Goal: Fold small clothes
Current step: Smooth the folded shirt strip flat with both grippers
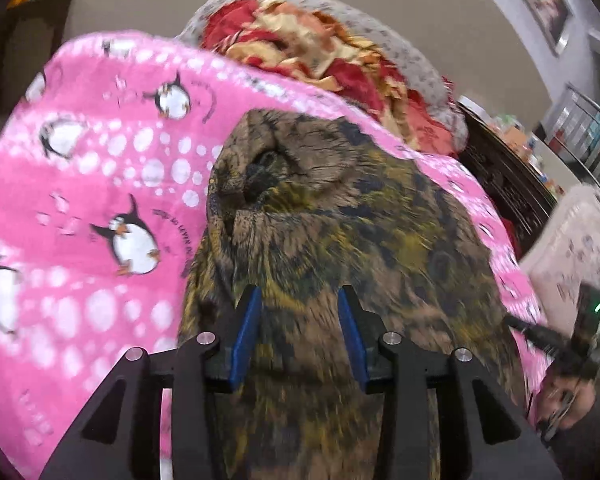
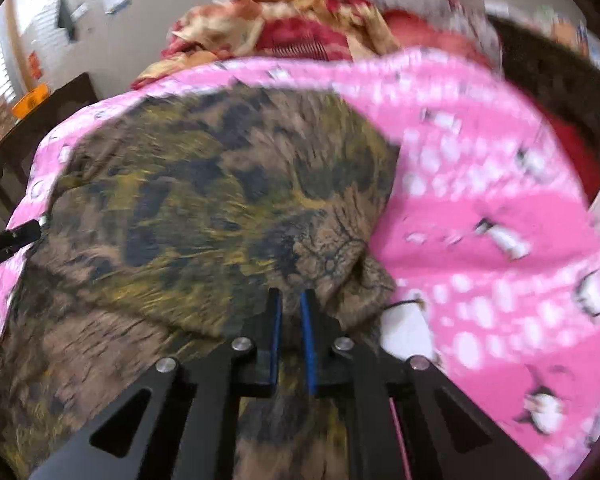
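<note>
Left tongs (image 1: 298, 304), blue-padded, slightly parted above brown-and-olive mottled cloth garment (image 1: 340, 240); right tongs (image 2: 291, 308) nearly closed, grip uncertain; pink penguin-print fleece blanket (image 1: 80, 184) beneath.

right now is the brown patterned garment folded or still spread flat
Partly folded, not flat: the brown garment shows a doubled-over, bunched fold at its far end, lying on the pink penguin blanket. How neatly cannot be told; both views are blurred.
</note>
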Available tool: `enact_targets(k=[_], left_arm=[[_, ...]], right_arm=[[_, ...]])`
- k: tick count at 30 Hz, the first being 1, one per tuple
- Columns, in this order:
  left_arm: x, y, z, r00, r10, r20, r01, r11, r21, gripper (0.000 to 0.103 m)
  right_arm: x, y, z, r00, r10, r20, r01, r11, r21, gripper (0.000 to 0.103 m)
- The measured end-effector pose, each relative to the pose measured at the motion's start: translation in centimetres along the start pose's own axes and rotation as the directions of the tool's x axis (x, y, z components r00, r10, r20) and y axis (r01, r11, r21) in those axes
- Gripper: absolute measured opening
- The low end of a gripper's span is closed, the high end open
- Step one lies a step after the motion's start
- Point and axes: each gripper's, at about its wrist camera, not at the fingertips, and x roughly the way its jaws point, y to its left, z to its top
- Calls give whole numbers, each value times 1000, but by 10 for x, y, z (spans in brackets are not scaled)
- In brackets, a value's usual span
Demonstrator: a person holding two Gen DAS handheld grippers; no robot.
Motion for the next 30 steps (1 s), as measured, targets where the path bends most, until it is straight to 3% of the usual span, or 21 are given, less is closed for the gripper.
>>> enact_targets(k=[2, 9, 12, 16, 20, 24, 27, 30], left_arm=[[-10, 1, -9, 999, 33, -26, -32, 999, 37, 19], [-72, 27, -53, 990, 91, -104, -84, 994, 67, 19], [-108, 42, -78, 979, 138, -150, -123, 987, 105, 19], [-138, 62, -110, 960, 157, -231, -143, 987, 75, 19], [-159, 57, -144, 943, 72, -326, -42, 994, 100, 19], [-161, 48, -179, 910, -13, -415, 69, 990, 122, 24], [-164, 53, -185, 917, -82, -390, 122, 989, 79, 33], [-160, 61, -185, 906, -196, -374, 203, 979, -20, 36]], right_arm=[[-33, 9, -10, 998, 62, 32, -61, 998, -33, 11], [-108, 17, -77, 993, 118, 6, -116, 982, -149, 19], [-126, 5, -114, 992, 126, -10, -126, 985, -119, 23], [-137, -5, -148, 993, 115, -9, -115, 991, -66, 24], [-135, -11, -164, 994, 112, -20, -112, 993, -31, 24], [-135, -8, -166, 993, 113, -11, -114, 993, -27, 24], [-143, -1, -165, 993, 120, 0, -120, 992, -45, 24], [-157, 3, -168, 993, 119, 17, -117, 991, -68, 24]])
